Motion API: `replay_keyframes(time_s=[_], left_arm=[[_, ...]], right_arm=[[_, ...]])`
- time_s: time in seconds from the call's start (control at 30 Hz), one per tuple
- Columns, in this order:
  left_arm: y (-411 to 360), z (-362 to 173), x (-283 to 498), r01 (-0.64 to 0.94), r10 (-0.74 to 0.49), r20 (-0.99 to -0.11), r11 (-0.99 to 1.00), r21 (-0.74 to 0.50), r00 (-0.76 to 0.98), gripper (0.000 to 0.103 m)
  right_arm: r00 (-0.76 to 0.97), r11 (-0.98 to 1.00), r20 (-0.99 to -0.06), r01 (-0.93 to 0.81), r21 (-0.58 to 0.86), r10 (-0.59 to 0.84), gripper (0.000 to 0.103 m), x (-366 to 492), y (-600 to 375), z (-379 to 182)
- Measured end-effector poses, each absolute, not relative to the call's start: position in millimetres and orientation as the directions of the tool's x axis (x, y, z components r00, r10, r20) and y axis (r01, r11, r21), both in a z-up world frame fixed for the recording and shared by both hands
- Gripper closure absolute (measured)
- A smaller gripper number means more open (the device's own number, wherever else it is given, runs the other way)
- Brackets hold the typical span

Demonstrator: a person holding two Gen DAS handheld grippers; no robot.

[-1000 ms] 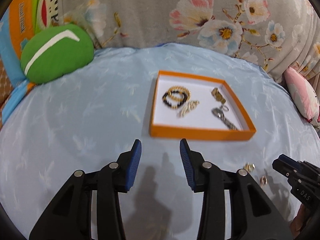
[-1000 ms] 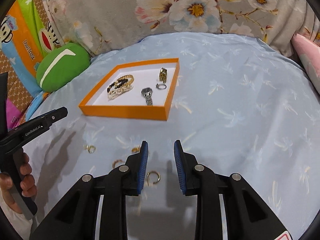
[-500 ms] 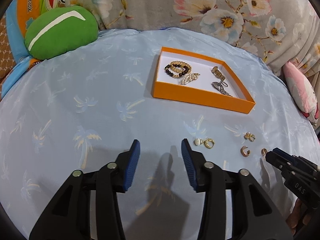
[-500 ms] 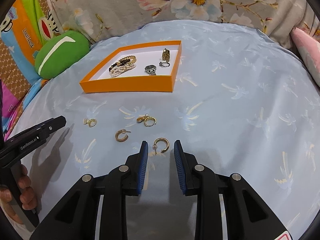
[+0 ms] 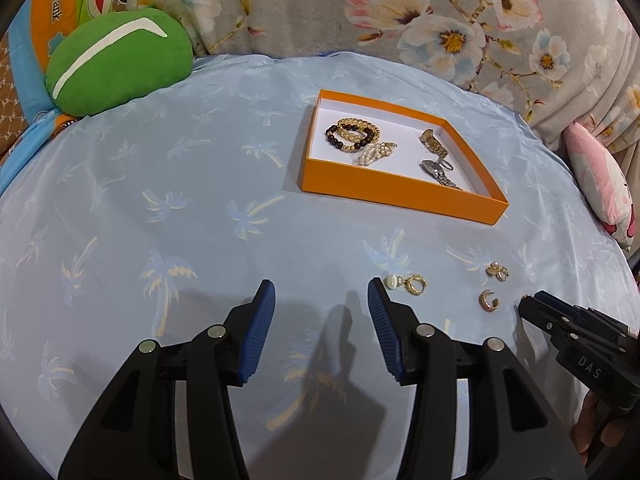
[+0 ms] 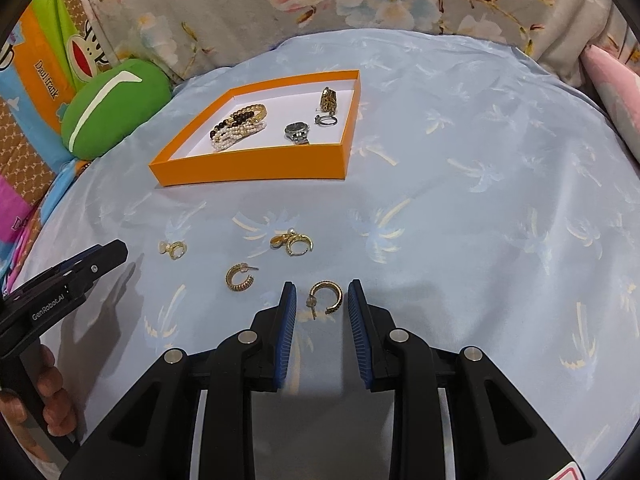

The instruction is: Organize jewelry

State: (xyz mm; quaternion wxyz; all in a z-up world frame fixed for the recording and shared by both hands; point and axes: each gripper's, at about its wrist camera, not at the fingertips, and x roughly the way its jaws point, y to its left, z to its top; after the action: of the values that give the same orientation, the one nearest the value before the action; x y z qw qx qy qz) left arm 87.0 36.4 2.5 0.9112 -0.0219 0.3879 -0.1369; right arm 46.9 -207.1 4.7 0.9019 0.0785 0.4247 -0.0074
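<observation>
Gold pearl earring [image 5: 405, 283] lies just right of the open, empty left hand-held gripper [image 5: 321, 295], newly in left wrist view since a second ago; orange tray [image 5: 400, 194] farther off on the bed. Right wrist: right hand-held gripper [image 6: 322, 295], open, now straddles a gold hoop earring [image 6: 327, 296], previously short of it; grasp looks imminent

The right hand-held gripper [image 6: 322, 298] has closed in until a gold hoop earring [image 6: 326, 296] (untouched) lies between its fingers.
</observation>
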Motion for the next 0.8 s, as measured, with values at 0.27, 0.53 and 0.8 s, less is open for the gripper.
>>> replay_keyframes(time_s=[0.27, 0.53, 0.8], left_arm=[[36.0, 2.5, 86.9, 0.234, -0.269, -0.700, 0.961, -0.148, 0.662, 0.056], [25.8, 2.0, 83.9, 0.261, -0.274, -0.702, 0.957, -0.130, 0.657, 0.052], [6.5, -1.3, 89.1, 0.301, -0.321, -0.722, 0.940, -0.162, 0.613, 0.049]], right_arm=[[0.635, 0.990, -0.772, 0.095, 0.100, 0.017, 0.085, 48.4, -203.5, 4.7], [0.636, 0.989, -0.771, 0.097, 0.113, 0.026, 0.086, 47.9, -206.0, 4.4], [0.639, 0.986, -0.768, 0.097, 0.136, 0.043, 0.086, 47.6, -208.6, 4.3]])
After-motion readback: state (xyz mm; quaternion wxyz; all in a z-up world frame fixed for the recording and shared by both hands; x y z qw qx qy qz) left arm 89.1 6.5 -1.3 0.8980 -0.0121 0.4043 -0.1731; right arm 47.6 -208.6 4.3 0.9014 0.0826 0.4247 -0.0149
